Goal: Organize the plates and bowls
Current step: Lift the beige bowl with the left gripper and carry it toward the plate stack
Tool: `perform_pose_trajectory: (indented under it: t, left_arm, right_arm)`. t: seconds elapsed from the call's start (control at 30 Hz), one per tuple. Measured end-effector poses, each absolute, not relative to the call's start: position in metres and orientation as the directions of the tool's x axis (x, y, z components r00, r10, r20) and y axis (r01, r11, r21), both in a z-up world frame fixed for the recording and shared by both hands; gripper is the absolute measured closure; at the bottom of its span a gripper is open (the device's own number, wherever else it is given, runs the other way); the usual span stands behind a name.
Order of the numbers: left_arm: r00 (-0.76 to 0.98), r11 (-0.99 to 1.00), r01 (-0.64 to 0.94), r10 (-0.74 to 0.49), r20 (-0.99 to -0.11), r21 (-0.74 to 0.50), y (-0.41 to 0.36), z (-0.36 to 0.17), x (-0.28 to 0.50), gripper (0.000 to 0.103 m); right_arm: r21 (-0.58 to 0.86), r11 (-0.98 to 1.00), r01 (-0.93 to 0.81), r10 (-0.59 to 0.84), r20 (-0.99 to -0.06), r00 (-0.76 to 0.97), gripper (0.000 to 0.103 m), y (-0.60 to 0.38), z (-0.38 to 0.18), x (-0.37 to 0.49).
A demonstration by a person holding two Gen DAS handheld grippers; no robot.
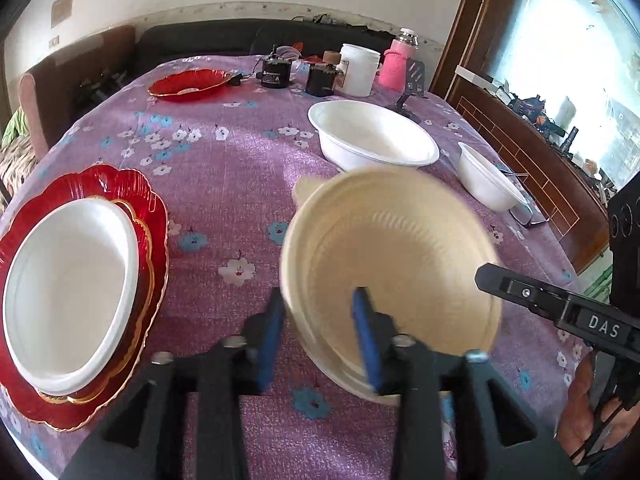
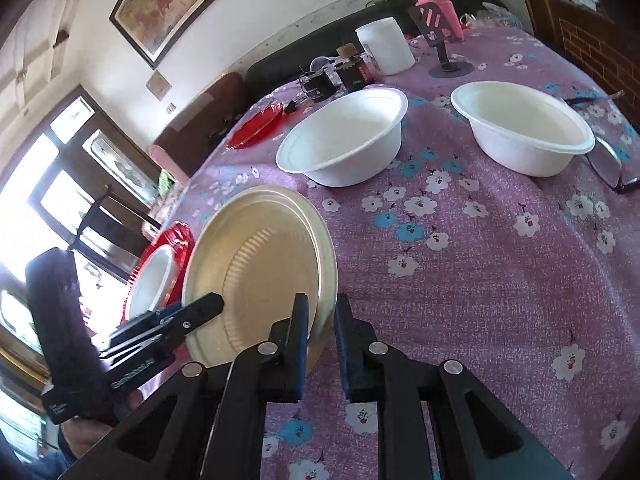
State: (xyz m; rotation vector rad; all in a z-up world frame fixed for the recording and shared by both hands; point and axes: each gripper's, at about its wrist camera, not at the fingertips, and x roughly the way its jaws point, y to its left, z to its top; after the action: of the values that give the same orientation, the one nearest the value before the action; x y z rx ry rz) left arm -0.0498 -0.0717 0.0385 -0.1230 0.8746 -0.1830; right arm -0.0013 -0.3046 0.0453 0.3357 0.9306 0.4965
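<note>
The cream plate (image 1: 396, 264) stands tilted over the purple flowered desk (image 1: 232, 168), with its near rim between the blue pads of the left hand-held gripper (image 1: 320, 320), whose jaws stand apart and do not press on it. The right hand-held gripper (image 2: 322, 320) is clamped on the opposite rim of this plate. Ahead of both grippers stand two white bowls (image 2: 344, 136), and left of the left hand-held gripper a white plate (image 1: 68, 288) lies on stacked red plates (image 1: 156, 216).

A home dining room: floral tablecloth (image 2: 480, 240), framed painting (image 2: 176, 4), sofa (image 1: 240, 40), wooden window frames.
</note>
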Motion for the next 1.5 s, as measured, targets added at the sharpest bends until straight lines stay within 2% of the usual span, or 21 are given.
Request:
perform_pose_trajectory:
  t: [0.13, 0.3, 0.37, 0.43, 0.5, 0.6, 1.27, 1.5]
  left_arm:
    - [0.647, 0.981, 0.120, -0.193, -0.737, -0.152, -0.073, 0.035, -0.052, 0.056]
    - [0.675, 0.983, 0.148, -0.180, -0.716, -0.107, -0.078, 0.029, -0.054, 0.056]
    - [0.694, 0.985, 0.148, -0.166, -0.700, -0.086, -0.080, 0.029, -0.055, 0.055]
    - [0.712, 0.988, 0.145, -0.143, -0.688, -0.056, -0.082, 0.029, -0.055, 0.056]
    - [0.719, 0.988, 0.147, -0.138, -0.681, -0.046, -0.083, 0.027, -0.054, 0.058]
    - [0.710, 0.986, 0.159, -0.144, -0.689, -0.043, -0.086, 0.023, -0.051, 0.081]
    - [0.724, 0.987, 0.162, -0.136, -0.676, -0.025, -0.088, 0.030, -0.058, 0.080]
    - [0.740, 0.988, 0.150, -0.134, -0.659, -0.033, -0.079, 0.044, -0.066, 0.080]
  right_arm:
    - [0.441, 0.862, -0.249, 0.503, -0.686, 0.526, 0.070, -0.304, 0.038, 0.000]
    - [0.432, 0.868, -0.245, 0.489, -0.661, 0.569, 0.069, -0.305, 0.027, 0.001]
    - [0.429, 0.867, -0.253, 0.491, -0.649, 0.582, 0.071, -0.303, 0.024, 0.002]
    - [0.413, 0.863, -0.291, 0.500, -0.617, 0.608, 0.085, -0.300, 0.029, -0.003]
    - [0.382, 0.869, -0.314, 0.492, -0.606, 0.625, 0.086, -0.295, 0.032, -0.006]
    - [0.407, 0.859, -0.311, 0.509, -0.612, 0.605, 0.087, -0.296, 0.029, -0.002]
    - [0.422, 0.850, -0.313, 0.522, -0.604, 0.602, 0.088, -0.297, 0.029, 0.000]
    - [0.485, 0.825, -0.289, 0.557, -0.612, 0.562, 0.088, -0.293, 0.030, -0.001]
